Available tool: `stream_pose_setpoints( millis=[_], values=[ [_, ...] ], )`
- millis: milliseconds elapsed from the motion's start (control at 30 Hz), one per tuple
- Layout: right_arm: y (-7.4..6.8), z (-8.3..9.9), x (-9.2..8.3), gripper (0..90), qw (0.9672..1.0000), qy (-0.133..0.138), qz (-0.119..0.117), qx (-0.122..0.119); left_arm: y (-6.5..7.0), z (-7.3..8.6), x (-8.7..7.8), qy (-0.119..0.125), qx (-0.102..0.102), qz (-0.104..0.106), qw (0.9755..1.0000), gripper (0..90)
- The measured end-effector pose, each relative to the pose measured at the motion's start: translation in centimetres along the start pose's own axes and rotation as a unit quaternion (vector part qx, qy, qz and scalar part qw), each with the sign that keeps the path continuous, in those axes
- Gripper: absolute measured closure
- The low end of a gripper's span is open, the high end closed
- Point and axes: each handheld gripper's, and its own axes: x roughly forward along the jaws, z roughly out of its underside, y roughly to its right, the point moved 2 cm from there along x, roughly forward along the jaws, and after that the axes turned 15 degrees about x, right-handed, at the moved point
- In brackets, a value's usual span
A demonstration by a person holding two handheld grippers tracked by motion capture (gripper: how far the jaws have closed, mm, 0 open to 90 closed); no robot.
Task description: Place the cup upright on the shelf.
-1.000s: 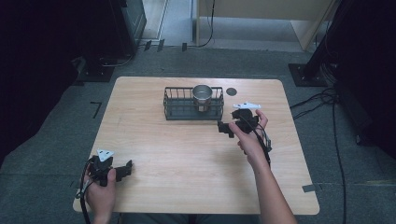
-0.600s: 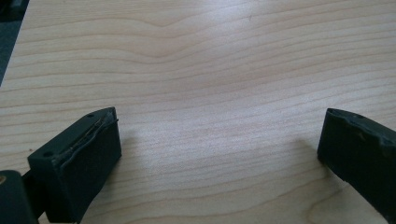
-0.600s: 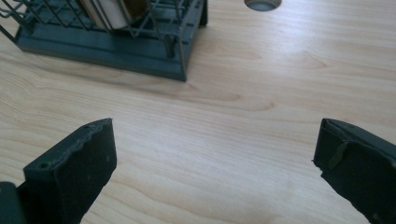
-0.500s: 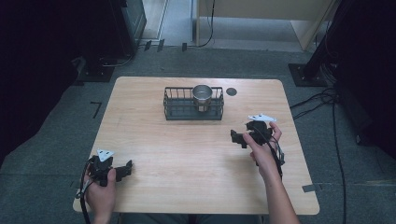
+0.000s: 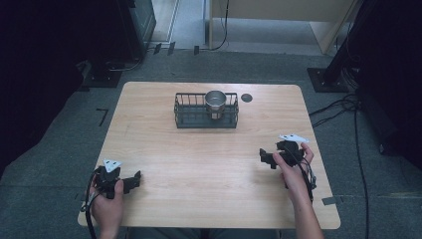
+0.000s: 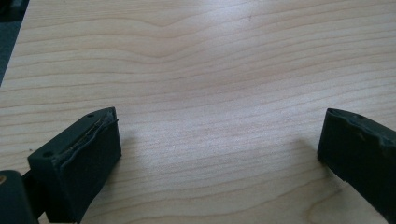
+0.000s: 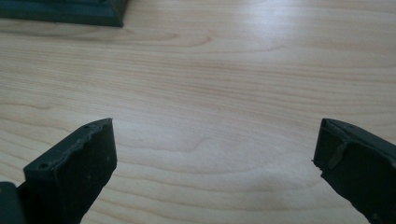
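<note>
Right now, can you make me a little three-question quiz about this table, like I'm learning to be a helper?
1. True or false: the shiny metal cup stands inside the black wire basket.
2. Which gripper is nearer the basket? A) left gripper B) right gripper
3. Fill in: the jaws of both grippers are ____ and hold nothing over the light wooden table.

Key:
1. True. The cup stands in the basket's right part, near the table's far edge.
2. B. The right gripper sits at the table's right side, farther forward than the left one at the near left corner.
3. Open. Each gripper view shows bare wood between its jaws.
</note>
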Motion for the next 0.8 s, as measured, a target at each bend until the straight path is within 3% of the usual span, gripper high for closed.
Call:
stream_pose_setpoints(
  millis=[600, 800],
  values=[
    [5.0, 2.6, -1.7, 0.0, 0.9991, 0.002, 0.038, 0.018, 0.0, 0.0, 0.0, 0.000, 0.000, 0.000, 1.0000, 0.0],
    [7.0, 3.8, -2.4, 0.0, 0.9980, 0.003, 0.052, 0.035, 0.0, 0.0, 0.0, 0.000, 0.000, 0.000, 1.0000, 0.0]
  ],
)
